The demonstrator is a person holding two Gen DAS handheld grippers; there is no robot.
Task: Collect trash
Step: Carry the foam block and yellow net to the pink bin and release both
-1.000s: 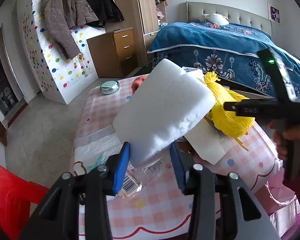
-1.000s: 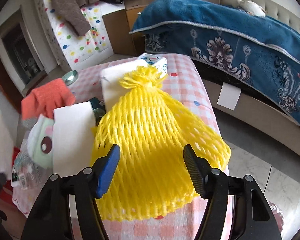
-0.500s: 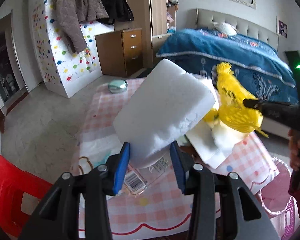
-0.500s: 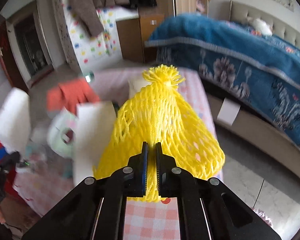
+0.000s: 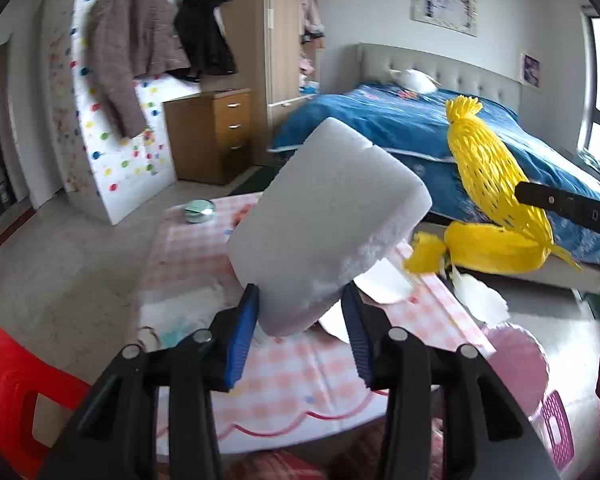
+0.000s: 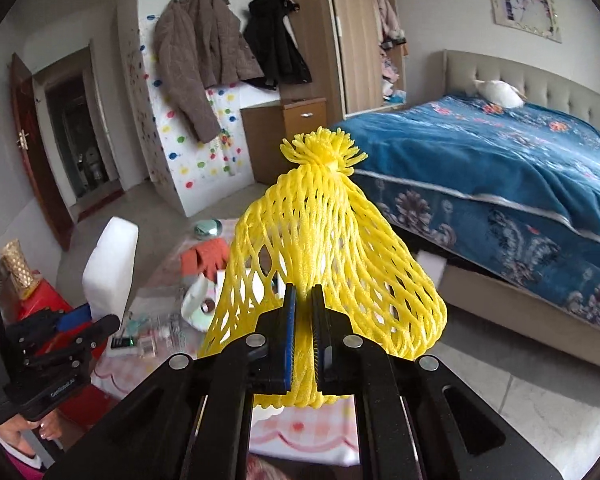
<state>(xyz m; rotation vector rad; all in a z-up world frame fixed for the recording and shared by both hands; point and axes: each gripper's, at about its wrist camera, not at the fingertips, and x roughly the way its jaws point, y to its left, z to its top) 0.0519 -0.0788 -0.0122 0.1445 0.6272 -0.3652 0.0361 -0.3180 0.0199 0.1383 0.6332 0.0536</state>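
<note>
My left gripper (image 5: 300, 320) is shut on a white foam block (image 5: 328, 224) and holds it above the pink checked table (image 5: 284, 372). The block also shows at the left of the right wrist view (image 6: 110, 268). My right gripper (image 6: 304, 320) is shut on a yellow foam net (image 6: 328, 260), lifted above the table's right side. The net also shows at the right of the left wrist view (image 5: 496, 196). A white scrap (image 5: 480, 292) hangs or falls below the net.
More litter lies on the table: an orange glove (image 6: 204, 258), a white roll (image 6: 198, 304), wrappers (image 6: 148, 346), white paper (image 5: 384, 284), a round tin (image 5: 199, 211). A pink basket (image 5: 540, 396) stands at the table's right. A red stool (image 5: 16, 396) is left. A blue bed (image 6: 500, 168) is behind.
My right gripper closed on the yellow net and lifted it off the table. My left gripper rose and pulled back with the foam block. A white scrap came up under the net.
</note>
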